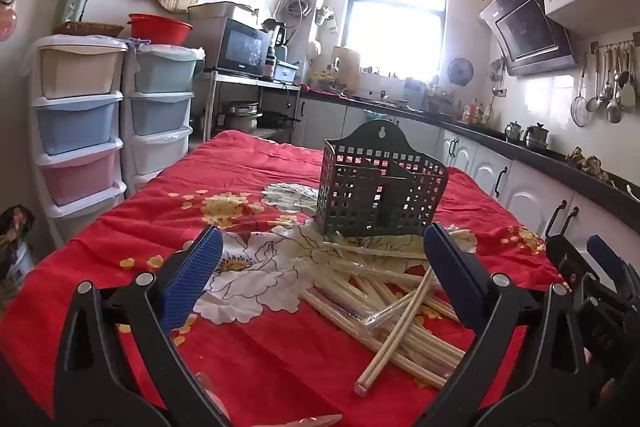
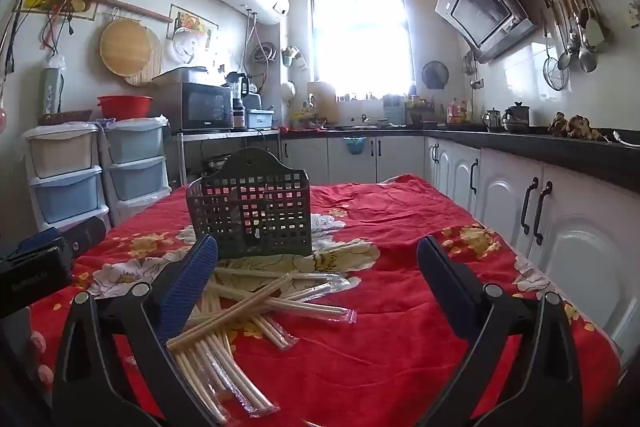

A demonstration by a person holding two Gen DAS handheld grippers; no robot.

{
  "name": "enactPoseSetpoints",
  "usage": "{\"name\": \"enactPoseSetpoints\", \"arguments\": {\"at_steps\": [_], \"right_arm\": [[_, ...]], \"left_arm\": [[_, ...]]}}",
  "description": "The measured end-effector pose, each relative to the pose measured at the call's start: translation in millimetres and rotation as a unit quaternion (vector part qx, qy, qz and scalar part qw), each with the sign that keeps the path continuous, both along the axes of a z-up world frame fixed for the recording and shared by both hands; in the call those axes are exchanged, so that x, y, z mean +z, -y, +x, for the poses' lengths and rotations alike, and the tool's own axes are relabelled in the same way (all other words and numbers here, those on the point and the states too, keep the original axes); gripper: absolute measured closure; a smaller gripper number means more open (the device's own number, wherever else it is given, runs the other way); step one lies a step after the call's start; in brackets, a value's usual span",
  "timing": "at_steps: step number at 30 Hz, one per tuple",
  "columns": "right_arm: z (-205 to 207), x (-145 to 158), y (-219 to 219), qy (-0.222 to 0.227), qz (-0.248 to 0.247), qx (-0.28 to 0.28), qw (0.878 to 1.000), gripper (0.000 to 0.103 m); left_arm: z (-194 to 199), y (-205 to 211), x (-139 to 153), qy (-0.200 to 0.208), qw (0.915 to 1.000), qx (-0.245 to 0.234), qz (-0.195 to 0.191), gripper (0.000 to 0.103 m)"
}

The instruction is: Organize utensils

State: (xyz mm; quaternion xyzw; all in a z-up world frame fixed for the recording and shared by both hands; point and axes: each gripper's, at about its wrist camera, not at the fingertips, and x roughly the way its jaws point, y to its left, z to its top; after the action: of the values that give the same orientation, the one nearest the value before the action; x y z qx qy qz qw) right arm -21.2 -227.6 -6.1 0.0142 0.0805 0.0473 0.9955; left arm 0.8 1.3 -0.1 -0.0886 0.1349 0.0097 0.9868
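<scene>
loose chopsticks [image 1: 384, 301] before dark holder [image 1: 380, 187], both claws agape, empty

A bright red tablecloth [image 1: 256, 359] carries a printed pattern of large white flowers with black outlines and smaller yellow blossoms. On it stands a dark grey-green plastic basket [image 1: 380, 187] with a grid of square holes. The loose wooden chopsticks [image 2: 248, 303] are pale cream, some in clear wrappers. Both grippers have black arms with blue ribbed pads [image 1: 192, 275].
</scene>
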Motion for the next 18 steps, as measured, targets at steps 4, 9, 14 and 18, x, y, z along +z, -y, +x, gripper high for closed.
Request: {"name": "enactPoseSetpoints", "arguments": {"at_steps": [4,9,14,18], "right_arm": [[1.3,0.0,-0.2,-0.008,-0.001,0.003,1.0,0.006],[0.7,0.2,-1.0,-0.006,-0.002,0.003,1.0,0.006],[0.6,0.1,-1.0,-0.004,-0.003,0.002,1.0,0.006],[0.4,0.0,-1.2,-0.004,-0.005,0.001,1.0,0.006]], "left_arm": [[-0.5,0.9,0.0,0.004,1.0,0.002,0.006,0.01],[-1.1,0.5,-0.1,0.006,1.0,0.0,0.004,0.01],[-1.2,0.0,-1.2,0.005,1.0,0.0,0.005,0.01],[-1.3,1.0,-0.1,0.007,1.0,0.0,0.007,0.01]]}}
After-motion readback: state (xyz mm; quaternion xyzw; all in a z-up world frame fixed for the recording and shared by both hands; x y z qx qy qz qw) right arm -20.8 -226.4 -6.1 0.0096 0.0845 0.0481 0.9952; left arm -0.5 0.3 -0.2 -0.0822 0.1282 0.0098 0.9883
